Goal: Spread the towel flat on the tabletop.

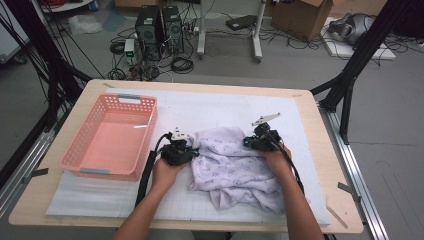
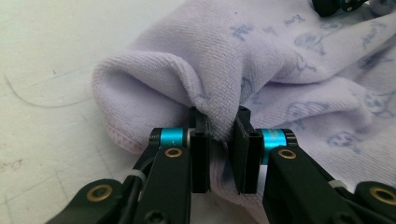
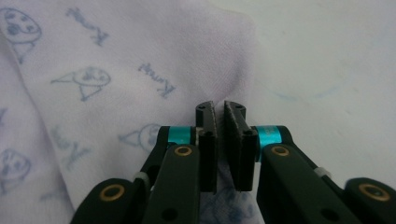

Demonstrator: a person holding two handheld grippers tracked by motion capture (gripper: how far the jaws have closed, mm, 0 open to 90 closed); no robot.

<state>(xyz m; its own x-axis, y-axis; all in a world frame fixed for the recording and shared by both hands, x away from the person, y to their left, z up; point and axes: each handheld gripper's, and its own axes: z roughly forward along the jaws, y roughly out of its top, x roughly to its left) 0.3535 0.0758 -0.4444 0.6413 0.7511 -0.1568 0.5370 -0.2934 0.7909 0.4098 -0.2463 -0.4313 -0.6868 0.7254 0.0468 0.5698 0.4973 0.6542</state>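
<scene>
A pale lilac cloth [image 1: 230,167] with small blue prints lies crumpled on the white mat, right of centre. At its left edge my left gripper [image 1: 193,150] pinches a raised fold of the cloth [image 2: 224,60], with the fabric squeezed between the pads of the left gripper [image 2: 219,119]. At the cloth's upper right corner sits my right gripper [image 1: 249,142]. In the right gripper view the jaws of the right gripper [image 3: 219,109] stand almost together, with a thin layer of the cloth [image 3: 93,70] running between them by its edge.
An empty pink plastic basket [image 1: 120,98] stands on the left part of the mat. The white gridded mat [image 1: 210,105] covers most of the wooden table [image 1: 320,130]. Beyond the table's far edge are computer towers, cables and boxes on the floor.
</scene>
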